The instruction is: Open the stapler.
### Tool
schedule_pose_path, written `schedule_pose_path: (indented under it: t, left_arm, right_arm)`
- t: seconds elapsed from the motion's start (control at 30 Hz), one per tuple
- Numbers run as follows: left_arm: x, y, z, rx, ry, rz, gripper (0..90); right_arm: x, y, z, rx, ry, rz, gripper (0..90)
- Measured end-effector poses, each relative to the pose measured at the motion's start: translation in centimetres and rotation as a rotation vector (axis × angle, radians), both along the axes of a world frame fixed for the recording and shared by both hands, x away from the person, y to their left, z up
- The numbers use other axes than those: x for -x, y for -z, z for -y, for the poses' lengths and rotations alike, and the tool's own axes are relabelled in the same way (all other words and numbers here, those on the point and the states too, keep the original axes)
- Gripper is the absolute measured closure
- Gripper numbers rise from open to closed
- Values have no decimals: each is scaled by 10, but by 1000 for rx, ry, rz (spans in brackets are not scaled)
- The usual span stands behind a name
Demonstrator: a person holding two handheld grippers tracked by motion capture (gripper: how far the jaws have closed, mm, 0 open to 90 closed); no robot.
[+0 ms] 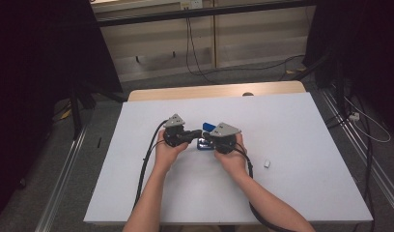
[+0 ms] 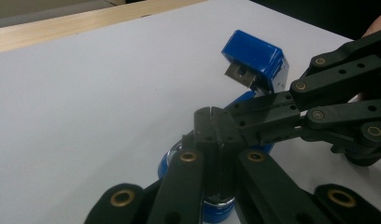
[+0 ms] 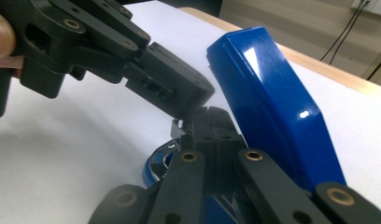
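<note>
At the centre of the high view, both grippers meet over a glossy blue plastic stapler (image 3: 272, 102) with its top arm raised. The left gripper (image 2: 212, 123) has its jaws pressed together with nothing visibly between them. The right gripper (image 3: 209, 122) is likewise closed, jaw against jaw.

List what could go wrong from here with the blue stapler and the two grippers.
1. The blue stapler stands swung open, its top arm raised; with both grippers' shut tips meeting over its base, the arm could drop onto them.
2. The left gripper and right gripper crowd together at one spot, so one might knock the other off the small metal part there.
3. The stapler base rests loose on the white table and may slide if pushed.
</note>
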State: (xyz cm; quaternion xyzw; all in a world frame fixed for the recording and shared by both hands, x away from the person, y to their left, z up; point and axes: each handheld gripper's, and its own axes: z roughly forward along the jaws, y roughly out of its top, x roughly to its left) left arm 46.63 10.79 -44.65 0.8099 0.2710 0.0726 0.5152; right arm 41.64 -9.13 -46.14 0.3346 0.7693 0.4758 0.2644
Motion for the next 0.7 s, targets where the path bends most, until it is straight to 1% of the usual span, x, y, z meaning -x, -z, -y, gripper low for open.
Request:
schedule_pose_path:
  t: [0.1,0.27,0.4,0.5,0.57,0.6,0.63,0.7]
  left_arm:
    - [0,0,1,-3,1,3,900]
    - [-1,4,2,-21,10,2,900]
    - [-1,5,3,-19,12,-5,900]
    - [0,7,3,-26,17,-2,900]
    - [0,9,3,-41,17,0,900]
    - [-1,10,3,-60,19,5,900]
    - [-1,12,4,-58,19,8,900]
    - [-1,12,3,-49,19,1,900]
  right_arm:
    - [0,0,0,9,0,6,900]
    - [1,-1,0,13,5,13,900]
    - [2,-1,0,18,9,15,900]
    - [3,-1,-1,21,14,21,900]
    - [3,0,-1,24,13,19,900]
    - [3,0,-2,28,15,23,900]
    - [3,-2,-1,36,22,25,900]
    - [3,-3,-1,33,25,25,900]
